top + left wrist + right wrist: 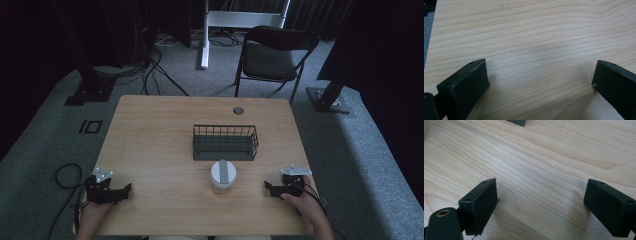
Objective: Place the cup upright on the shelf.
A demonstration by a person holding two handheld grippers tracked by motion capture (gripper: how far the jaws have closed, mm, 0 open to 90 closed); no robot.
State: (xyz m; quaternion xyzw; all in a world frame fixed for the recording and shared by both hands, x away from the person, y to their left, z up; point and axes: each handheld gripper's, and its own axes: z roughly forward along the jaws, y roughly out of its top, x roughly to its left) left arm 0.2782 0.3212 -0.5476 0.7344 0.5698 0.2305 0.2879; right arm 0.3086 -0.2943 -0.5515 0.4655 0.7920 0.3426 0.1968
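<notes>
A white lidded cup (223, 175) stands upright near the middle of the wooden table (150, 145), toward its near edge, a grey strip across its lid. Just beyond it, on the far side, sits a dark wire basket (225, 142), close to the cup but apart from it. The right gripper (268, 188) rests low over the table to the right of the cup, well apart from it, its jaws spread wide with bare wood between them in the right gripper view (540, 195). The left gripper (127, 190) lies near the table's near-left corner, jaws likewise spread wide over bare wood in the left gripper view (541, 75). A folding chair (272, 55) stands beyond the table's far edge.
</notes>
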